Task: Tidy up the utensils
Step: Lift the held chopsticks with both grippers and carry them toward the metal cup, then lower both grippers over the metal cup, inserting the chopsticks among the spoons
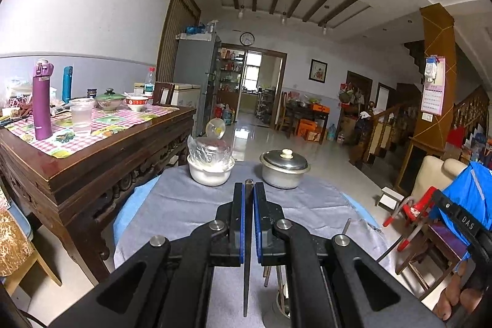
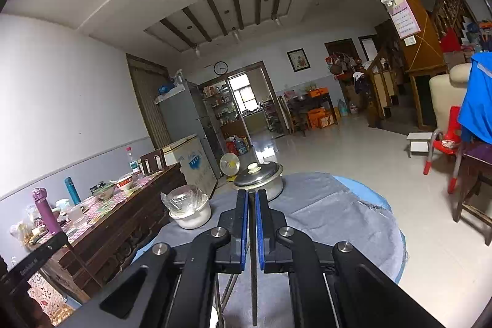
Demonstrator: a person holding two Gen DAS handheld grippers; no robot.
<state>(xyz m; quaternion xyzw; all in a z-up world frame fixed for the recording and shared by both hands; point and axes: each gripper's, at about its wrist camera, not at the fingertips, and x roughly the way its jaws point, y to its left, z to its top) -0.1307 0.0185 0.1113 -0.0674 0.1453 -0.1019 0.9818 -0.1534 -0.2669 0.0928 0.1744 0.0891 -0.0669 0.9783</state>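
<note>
One dark chopstick (image 1: pixel 247 251) was clamped between the blue pads of the left gripper (image 1: pixel 247 189), its blunt end poking just past the fingertips and its thin end hanging back below the jaws. A second dark chopstick (image 2: pixel 252 251) was pinched the same way in the right gripper (image 2: pixel 252 195), both claws clenched tight on their sticks above the round table (image 1: pixel 307 205). More utensils, their number impossible to tell, lay half hidden under the left gripper's body near the table's near edge.

Two vessels stood at the far edge of the table's grey cloth (image 2: pixel 323 211): one lidded metal pot (image 1: pixel 285 168) toward the far right, and one white bowl (image 1: pixel 209 172) toward the far left carrying a plastic-wrapped dish (image 1: pixel 210 151). The two stood apart, with the grippers' tips pointing at the gap between them. The middle of the cloth was bare between the grippers and the vessels.

Just beside the table's left edge stood a carved wooden sideboard (image 1: pixel 92 171) with a checked cover, carrying one purple flask (image 1: pixel 42 100), one teal flask (image 1: pixel 67 83), one plastic cup (image 1: pixel 81 116) and bowls. A red-legged chair (image 2: pixel 446 143) stood off the right edge across open tiled floor (image 2: pixel 353 149).
</note>
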